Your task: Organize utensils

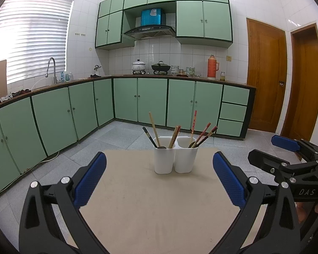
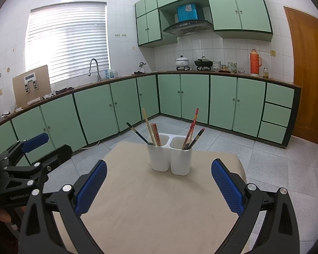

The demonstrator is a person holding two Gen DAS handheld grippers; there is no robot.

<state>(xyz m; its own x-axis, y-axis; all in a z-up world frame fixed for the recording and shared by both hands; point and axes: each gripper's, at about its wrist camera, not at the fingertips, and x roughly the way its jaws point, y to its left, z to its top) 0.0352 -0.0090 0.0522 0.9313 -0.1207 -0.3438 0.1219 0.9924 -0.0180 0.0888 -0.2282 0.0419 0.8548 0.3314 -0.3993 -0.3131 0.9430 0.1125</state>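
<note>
Two grippers hover over a beige table (image 1: 159,201), side by side, both pointed at the same white utensil holder (image 1: 173,158). Left gripper (image 1: 159,177): blue-padded fingers spread wide, nothing between them. Right gripper (image 2: 159,185): likewise spread wide, empty. Each shows at the edge of the other's view, and there too the fingers stand apart.

Holder stands upright near the far edge of the table, well ahead of both grippers, touched by neither. It has two compartments joined side by side. Left compartment (image 2: 160,156): a pale wooden chopstick (image 2: 146,124), a black chopstick (image 2: 136,132) leaning left, two reddish-brown sticks (image 2: 155,133), and what looks like a dark spoon bowl at the rim, too small to be sure. Right compartment (image 2: 181,160): red patterned chopsticks (image 2: 193,124) leaning right, one dark stick with a red tip (image 2: 198,136), plus a dark rounded item low inside, unclear.

Tabletop around the holder is bare beige surface. Background: green cabinets (image 1: 150,99) under a counter, sink faucet (image 1: 52,67) below a blinded window, pots (image 1: 138,65) on the stove, orange thermos (image 1: 213,66), wooden door (image 1: 265,74).
</note>
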